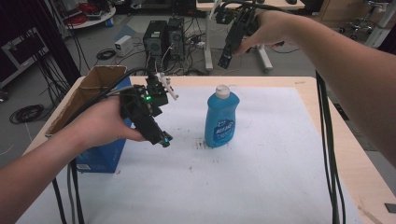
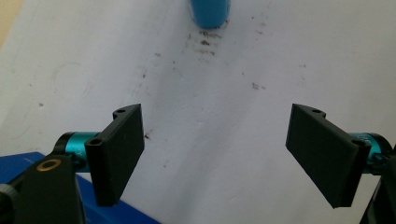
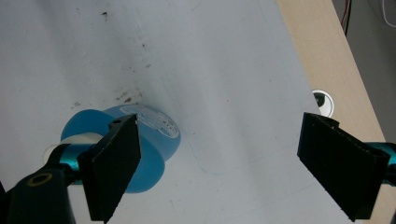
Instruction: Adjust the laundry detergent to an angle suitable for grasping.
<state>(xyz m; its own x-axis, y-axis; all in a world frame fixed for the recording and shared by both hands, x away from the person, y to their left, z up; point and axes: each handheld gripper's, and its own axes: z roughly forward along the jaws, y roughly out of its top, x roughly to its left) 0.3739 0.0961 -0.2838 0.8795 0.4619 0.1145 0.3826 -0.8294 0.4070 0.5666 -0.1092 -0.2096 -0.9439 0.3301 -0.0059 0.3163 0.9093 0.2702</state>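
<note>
A blue bottle (image 1: 222, 119) with a white cap stands upright mid-table on the white sheet (image 1: 261, 177). The left gripper (image 1: 164, 139) hovers low just left of it, jaws wide and empty. The right gripper (image 1: 225, 61) hangs high above the bottle, pointing down, jaws wide, empty. An open box (image 1: 100, 79) stands at the table's left edge; its contents can't be seen.

- On my table a white sheet (image 1: 261, 158) covers most of the top, speckled with dark crumbs (image 2: 205, 39) near its middle.
- At nine o'clock an open cardboard box (image 1: 93, 88) with blue sides stands on the table's edge.
- Past twelve o'clock, on the floor, I see two dark computer towers (image 1: 163, 39), tangled cables (image 1: 191, 56) and a small white box (image 1: 123, 45).
</note>
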